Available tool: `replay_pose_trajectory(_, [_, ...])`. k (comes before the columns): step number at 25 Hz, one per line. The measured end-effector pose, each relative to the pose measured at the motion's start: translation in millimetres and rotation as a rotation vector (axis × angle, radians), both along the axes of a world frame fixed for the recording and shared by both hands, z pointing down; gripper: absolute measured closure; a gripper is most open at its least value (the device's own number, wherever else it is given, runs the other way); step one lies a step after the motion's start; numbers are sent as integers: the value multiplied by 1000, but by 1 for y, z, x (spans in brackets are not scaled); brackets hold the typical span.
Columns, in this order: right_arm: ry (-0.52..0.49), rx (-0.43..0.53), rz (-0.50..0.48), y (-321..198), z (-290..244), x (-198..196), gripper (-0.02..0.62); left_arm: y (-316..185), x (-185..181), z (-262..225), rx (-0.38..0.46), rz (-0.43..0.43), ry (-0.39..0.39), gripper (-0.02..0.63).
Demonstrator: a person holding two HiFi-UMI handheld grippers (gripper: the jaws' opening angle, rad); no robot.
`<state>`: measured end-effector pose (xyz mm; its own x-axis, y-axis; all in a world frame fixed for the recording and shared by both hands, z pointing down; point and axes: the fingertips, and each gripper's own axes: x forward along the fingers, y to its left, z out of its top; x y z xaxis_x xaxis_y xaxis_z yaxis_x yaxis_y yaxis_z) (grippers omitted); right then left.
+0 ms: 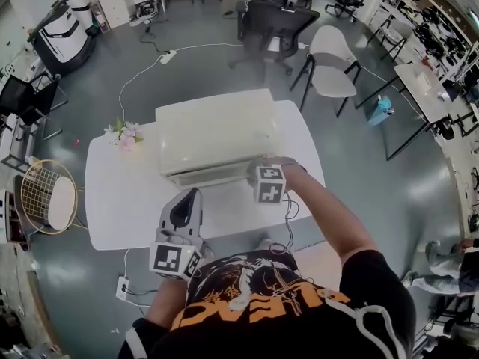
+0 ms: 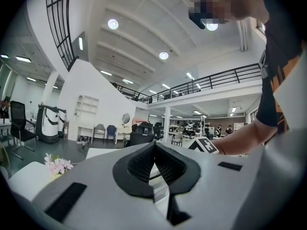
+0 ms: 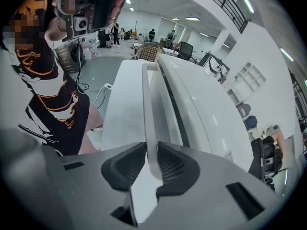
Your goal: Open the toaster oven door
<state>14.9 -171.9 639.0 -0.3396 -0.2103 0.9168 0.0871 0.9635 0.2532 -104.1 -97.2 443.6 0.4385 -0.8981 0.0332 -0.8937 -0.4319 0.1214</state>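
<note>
toaster oven (image 1: 213, 133) on table (image 1: 120, 200) | flowers (image 1: 123, 135) left of toaster oven | chairs (image 1: 333, 69) behind table | right claw (image 3: 151, 152) on front handle (image 3: 149, 104)

Floor (image 1: 389, 170) was grey, glossy. White table (image 1: 112, 200) stood mid-room. Black office chair (image 1: 273, 21) and white chair (image 1: 329, 66) stood beyond it, wire basket stand (image 1: 45, 197) at left. Round ceiling lights (image 2: 113, 24) were lit. Railed balcony (image 2: 216, 80) ran above hall.

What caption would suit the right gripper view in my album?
Right gripper clamped on the door handle of the white toaster oven.

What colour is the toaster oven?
The toaster oven is cream-white; head view shows it best.
</note>
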Motion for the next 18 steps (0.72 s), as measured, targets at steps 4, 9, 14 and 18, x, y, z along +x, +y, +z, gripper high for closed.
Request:
replay_pose_trajectory(4, [2, -18, -6, 16, 4, 4, 506, -4, 0, 7, 1, 10, -25, 584])
replay_pose_trajectory(9, [1, -52, -5, 38, 13, 10, 506, -13, -6, 23, -28, 23, -82, 584])
replay_pose_trajectory(14, [6, -100, -3, 63, 31, 12, 502, -14, 1, 51, -79, 152, -230, 583])
replay_pose_trajectory(18, [0, -106, 11, 68, 32, 14, 500, 2, 17, 122, -194, 421, -799, 572])
